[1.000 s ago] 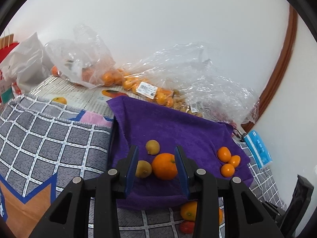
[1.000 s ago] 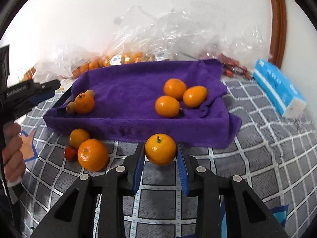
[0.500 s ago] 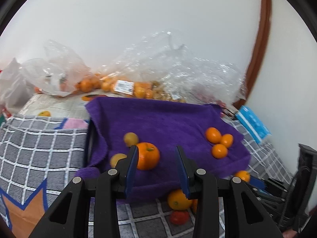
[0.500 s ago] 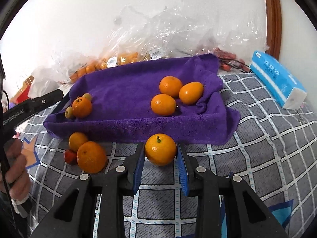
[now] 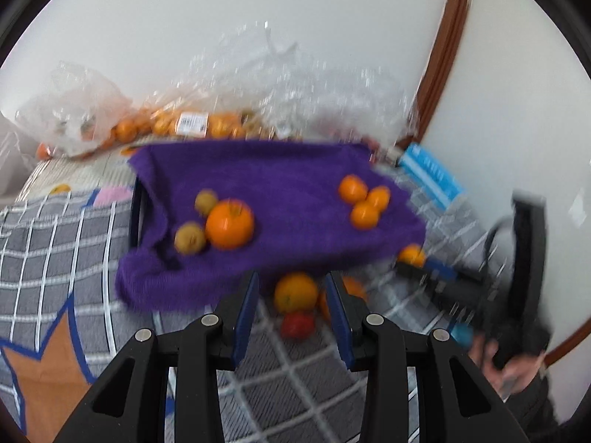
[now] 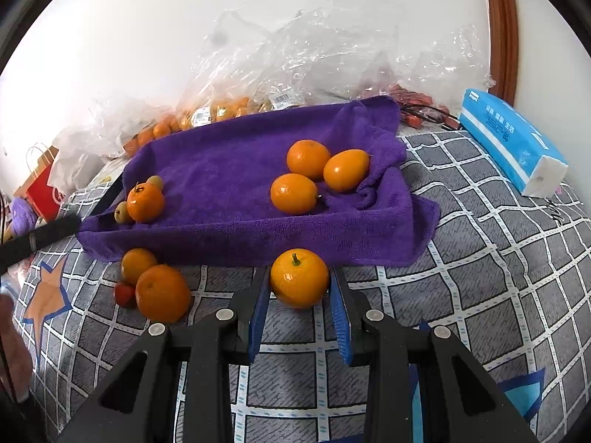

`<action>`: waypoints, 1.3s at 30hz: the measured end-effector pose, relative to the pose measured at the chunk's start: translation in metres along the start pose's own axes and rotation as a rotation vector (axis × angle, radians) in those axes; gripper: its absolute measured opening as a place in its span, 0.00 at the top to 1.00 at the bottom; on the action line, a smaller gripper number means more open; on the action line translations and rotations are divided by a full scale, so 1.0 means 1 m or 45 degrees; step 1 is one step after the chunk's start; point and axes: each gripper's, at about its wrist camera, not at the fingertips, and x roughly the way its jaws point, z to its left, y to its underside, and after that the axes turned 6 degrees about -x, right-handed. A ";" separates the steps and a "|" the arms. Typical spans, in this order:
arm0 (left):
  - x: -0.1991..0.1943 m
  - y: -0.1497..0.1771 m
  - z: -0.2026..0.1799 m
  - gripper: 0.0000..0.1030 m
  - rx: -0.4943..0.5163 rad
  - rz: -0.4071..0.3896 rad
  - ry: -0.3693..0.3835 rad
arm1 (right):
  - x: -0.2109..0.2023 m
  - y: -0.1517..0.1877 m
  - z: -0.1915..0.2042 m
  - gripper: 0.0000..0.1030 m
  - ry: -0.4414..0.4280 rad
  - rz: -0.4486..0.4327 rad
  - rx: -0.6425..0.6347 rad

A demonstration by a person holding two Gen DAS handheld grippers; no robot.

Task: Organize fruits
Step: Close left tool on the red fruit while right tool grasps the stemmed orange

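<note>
A grey checked bedcover point(image 6: 480, 243) with white grid lines carries everything. Across its far half lies a purple towel point(image 6: 229, 170), draped over a dark tray whose edge point(image 5: 133, 206) shows at the towel's left side. Behind the towel, along the far edge against the wall, sit crumpled clear plastic bags point(image 6: 303, 51) holding more small oranges. A blue tissue pack point(image 6: 513, 140) lies at the far right of the bedcover, well apart from the towel.

The right gripper point(image 6: 300, 295) is clenched on a stemmed orange point(image 6: 299, 282) — its blue pads press both sides of the fruit, just in front of the towel's near edge. The left gripper point(image 5: 291, 304) has nothing between its fingers; its jaws stand apart, and the left wrist view is blurred. Past its tips, on the bedcover by the towel's near edge, lie a large orange point(image 6: 162, 293), a smaller orange point(image 6: 137, 264) touching it and a small red fruit point(image 6: 123, 294) beside them.

On the towel's right part three oranges point(image 6: 308, 177) cluster, touching one another. Near its left edge one orange point(image 6: 145, 202) sits between two small yellow-green fruits point(image 6: 155, 182) — one behind it, one at its left.

In the left wrist view, the person's hand point(image 5: 517, 365) shows at the right, on the other gripper's handle.
</note>
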 end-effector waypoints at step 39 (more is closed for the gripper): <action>0.021 0.020 0.005 0.76 -0.121 0.055 0.087 | -0.001 0.000 -0.005 0.69 0.013 0.005 0.032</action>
